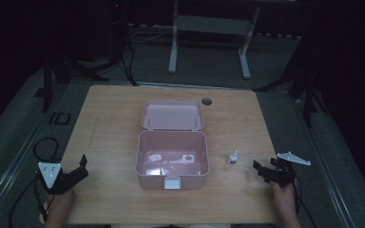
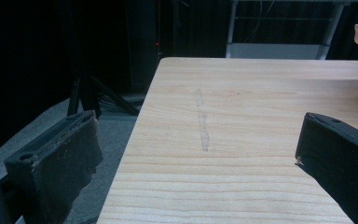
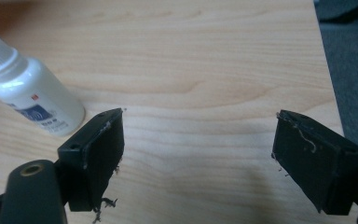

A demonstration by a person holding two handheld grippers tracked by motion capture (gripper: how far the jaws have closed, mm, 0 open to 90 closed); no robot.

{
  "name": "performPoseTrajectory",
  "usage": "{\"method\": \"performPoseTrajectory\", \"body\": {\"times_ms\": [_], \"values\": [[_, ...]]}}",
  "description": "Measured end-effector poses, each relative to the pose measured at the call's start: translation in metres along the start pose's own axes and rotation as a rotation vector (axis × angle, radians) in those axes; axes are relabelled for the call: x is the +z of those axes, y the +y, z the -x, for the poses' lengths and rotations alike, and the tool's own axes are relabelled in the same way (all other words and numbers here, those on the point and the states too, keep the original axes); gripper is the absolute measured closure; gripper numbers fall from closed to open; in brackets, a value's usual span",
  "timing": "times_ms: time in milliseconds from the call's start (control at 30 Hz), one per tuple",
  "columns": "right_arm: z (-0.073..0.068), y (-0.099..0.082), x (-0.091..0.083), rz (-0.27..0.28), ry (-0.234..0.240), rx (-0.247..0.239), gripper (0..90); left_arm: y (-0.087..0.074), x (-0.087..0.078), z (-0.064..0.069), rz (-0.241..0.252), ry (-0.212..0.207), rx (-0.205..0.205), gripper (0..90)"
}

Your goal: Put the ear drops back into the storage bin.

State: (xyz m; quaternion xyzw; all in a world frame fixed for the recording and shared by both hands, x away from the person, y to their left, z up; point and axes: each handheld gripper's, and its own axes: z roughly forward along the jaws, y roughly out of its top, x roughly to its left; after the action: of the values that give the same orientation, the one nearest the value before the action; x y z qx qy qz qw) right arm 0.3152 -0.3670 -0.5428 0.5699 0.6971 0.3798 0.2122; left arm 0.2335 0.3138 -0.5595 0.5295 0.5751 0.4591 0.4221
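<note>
Dim light falls on a wooden table (image 1: pixel 109 123) where the open pink box (image 1: pixel 172 161) awaits the small white dropper bottle (image 1: pixel 233 157) just beside the right gripper (image 1: pixel 262 171), both it and the left gripper (image 1: pixel 81 167) spread empty.

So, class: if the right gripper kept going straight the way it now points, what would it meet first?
Probably nothing: between the open jaws of the right gripper lies bare table. The white bottle stands just left of that line, so the left jaw might brush it; depth is hard to judge.
</note>
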Motion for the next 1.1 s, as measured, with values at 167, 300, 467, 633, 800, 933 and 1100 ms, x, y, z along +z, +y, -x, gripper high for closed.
{"method": "performPoseTrajectory", "body": {"times_ms": [167, 300, 467, 633, 800, 933, 1100], "values": [[0.001, 0.007, -0.002, -0.105, -0.023, -0.036, 18.3, 0.000, 0.000, 0.000, -0.001, -0.001, -0.002, 0.3], [0.001, 0.009, -0.003, -0.209, -0.016, -0.044, 18.3, 0.000, 0.000, 0.000, -0.001, -0.004, -0.003, 0.3], [-0.001, 0.012, -0.003, -0.362, 0.017, -0.058, 17.7, 0.000, 0.000, 0.000, -0.003, -0.006, 0.002, 0.3], [-0.006, 0.015, -0.004, -0.489, 0.033, -0.113, 16.8, 0.000, 0.001, 0.001, -0.005, -0.010, 0.004, 0.3], [-0.012, 0.020, -0.003, -0.597, 0.039, -0.186, 16.8, 0.000, 0.001, 0.001, -0.004, -0.013, 0.004, 0.3], [-0.021, 0.026, -0.003, -0.686, 0.024, -0.289, 15.8, 0.000, 0.001, 0.001, -0.005, -0.014, 0.003, 0.3], [-0.028, 0.033, -0.001, -0.789, 0.042, -0.362, 13.0, 0.000, 0.001, 0.001, -0.007, -0.017, 0.004, 0.3]]}}
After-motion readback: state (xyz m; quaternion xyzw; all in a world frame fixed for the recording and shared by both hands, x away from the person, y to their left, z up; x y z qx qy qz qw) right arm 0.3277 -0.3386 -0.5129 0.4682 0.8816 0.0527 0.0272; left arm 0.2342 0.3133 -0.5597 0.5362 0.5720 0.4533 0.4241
